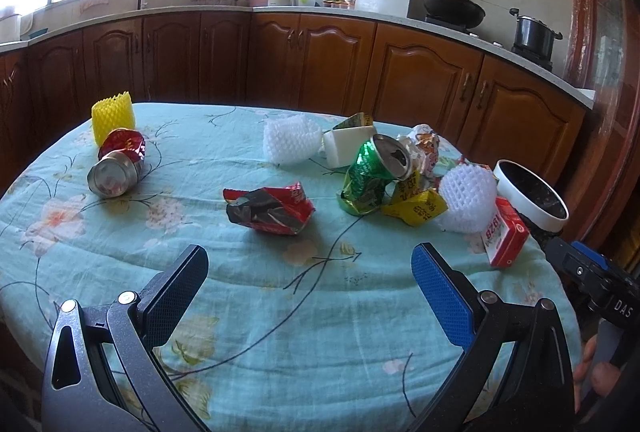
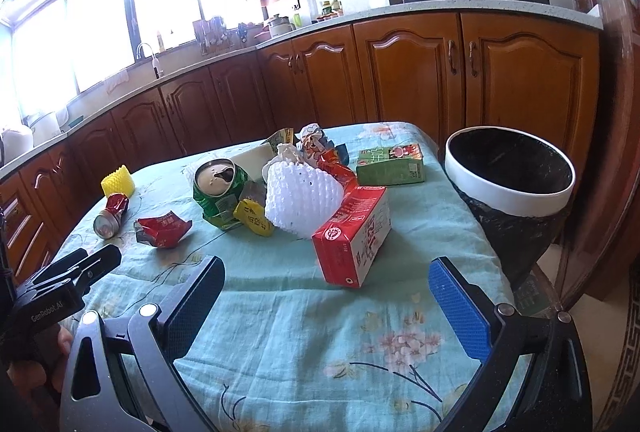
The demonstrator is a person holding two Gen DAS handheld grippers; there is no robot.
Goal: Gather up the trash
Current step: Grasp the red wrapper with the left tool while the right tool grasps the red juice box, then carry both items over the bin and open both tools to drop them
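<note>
Trash lies scattered over the round table under a pale blue flower-printed cloth. In the left wrist view, a crumpled red and silver foil wrapper sits at the middle of the frame, alone on the cloth. To its right a dented green drink can leans tilted, its opened top facing the camera, and a crushed yellow printed wrapper touches its base. Just right of that stands a white foam fruit net, with a red and white drink carton against it at the table's right edge. Behind the can are a second white foam net, a white rectangular block and a crumpled printed paper wrapper. At the left of the frame a red-labelled silver can lies on its side, base toward the camera, touching a yellow foam net sleeve behind it.

In the right wrist view a green drink carton lies flat on the far side of the table, upper right of the middle, near the bin.

The white-rimmed round bin with a black liner stands just beyond the table's right edge.

The left gripper hovers low over the near cloth, fingers spread wide and holding nothing, the foil wrapper ahead of them. The right gripper also hangs over the near cloth with fingers wide and empty, the red carton just ahead between them.

Brown wooden cabinets run along the back under a pale counter, with a black wok and a dark pot on the stove at upper right.
</note>
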